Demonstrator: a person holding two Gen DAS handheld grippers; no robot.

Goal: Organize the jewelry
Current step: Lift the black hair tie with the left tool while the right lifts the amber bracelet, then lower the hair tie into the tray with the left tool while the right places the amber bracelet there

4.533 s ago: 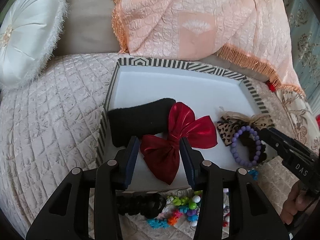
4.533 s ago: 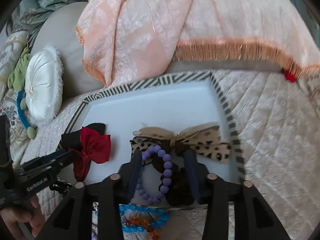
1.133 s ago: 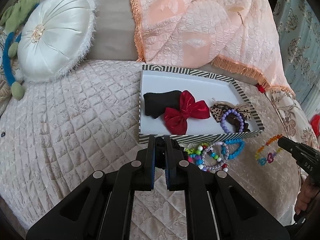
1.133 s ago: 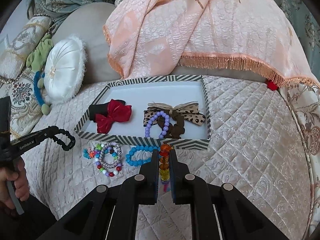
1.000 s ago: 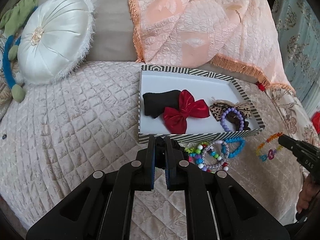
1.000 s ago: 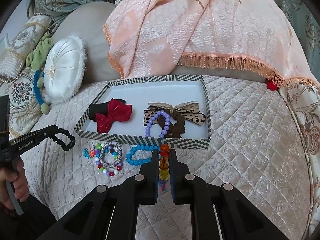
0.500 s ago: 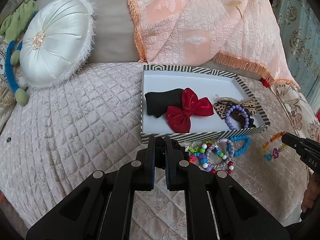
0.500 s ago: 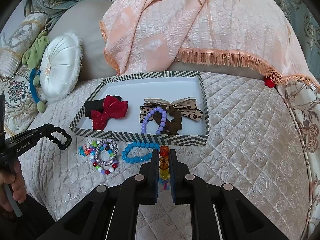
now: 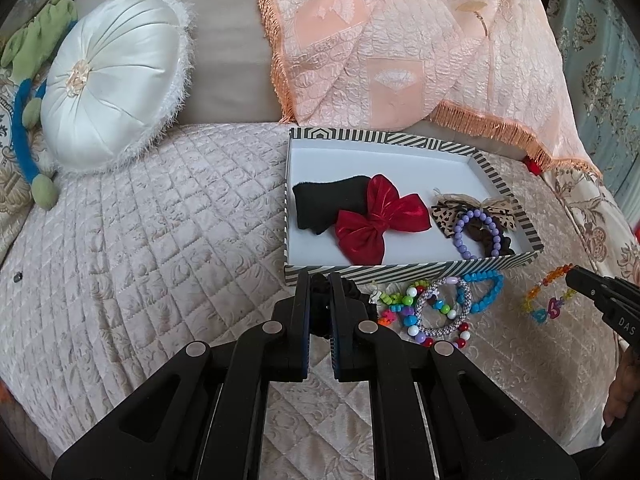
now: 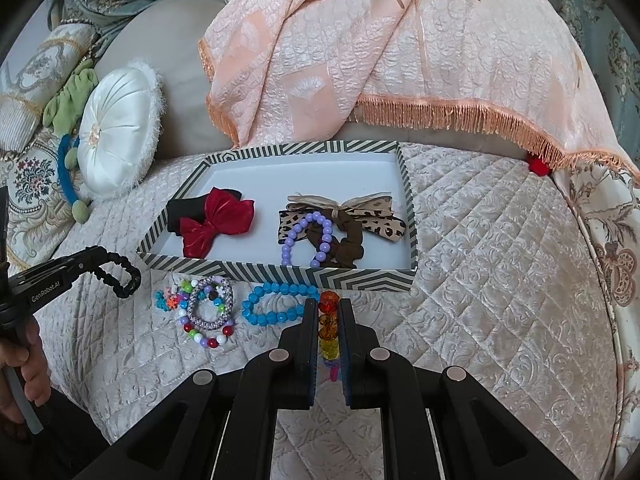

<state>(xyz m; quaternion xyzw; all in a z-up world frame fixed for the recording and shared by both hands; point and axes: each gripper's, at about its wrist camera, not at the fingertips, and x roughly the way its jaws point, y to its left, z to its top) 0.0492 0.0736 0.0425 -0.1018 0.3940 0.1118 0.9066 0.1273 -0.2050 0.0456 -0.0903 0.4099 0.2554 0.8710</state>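
Striped card tray [image 10: 224, 270], the landmark: holds a red bow [image 10: 218, 222] over a black pad, a leopard bow [image 10: 360, 212], a lilac bracelet [image 10: 306, 240] and a brown scrunchie. Just before its near wall, on the quilt [image 10: 500, 280], lie a blue bracelet [image 10: 276, 304] and a heap of mixed bead bracelets [image 10: 204, 308]. Right claw [image 10: 329, 322]: narrowed onto a rainbow bracelet [image 10: 328, 328], held aloft just short of the tray's near wall, most of the loop dangling below the fingers. Left claw [image 9: 320, 294]: narrowed onto a black scrunchie [image 10: 118, 274], hanging off the tray's left near corner. Risks (judged, not seen): the dangling loops may snag the tray wall on the way over, tipping or shoving the light card; smooth round beads may slip from a pinch on a single bead; a careless drop could tangle with the lilac bracelet.
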